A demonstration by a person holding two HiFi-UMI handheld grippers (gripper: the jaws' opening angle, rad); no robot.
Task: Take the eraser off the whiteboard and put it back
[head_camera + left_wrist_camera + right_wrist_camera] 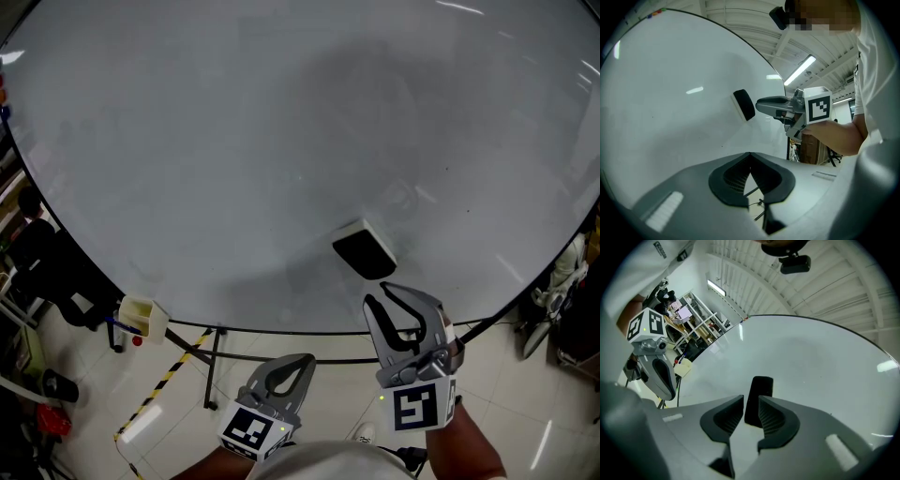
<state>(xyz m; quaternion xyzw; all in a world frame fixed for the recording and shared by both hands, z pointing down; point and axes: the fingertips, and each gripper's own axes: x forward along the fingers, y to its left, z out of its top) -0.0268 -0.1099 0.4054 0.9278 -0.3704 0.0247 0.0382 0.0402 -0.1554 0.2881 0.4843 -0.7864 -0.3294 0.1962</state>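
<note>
Pale yellow box [141, 317]: we see it just under the lower left edge of the whiteboard [234, 141].
Left gripper [298, 362]: we hold it low and short of the board, its jaws pressed together with nothing between them.
Eraser [364, 251]: black, it sits on the whiteboard, low and right of centre.
Right gripper [380, 294]: we hold it just below the eraser in the head view. Its jaws stand spread, and in the right gripper view the eraser shows in the gap, with neither pad pressing it.
</note>
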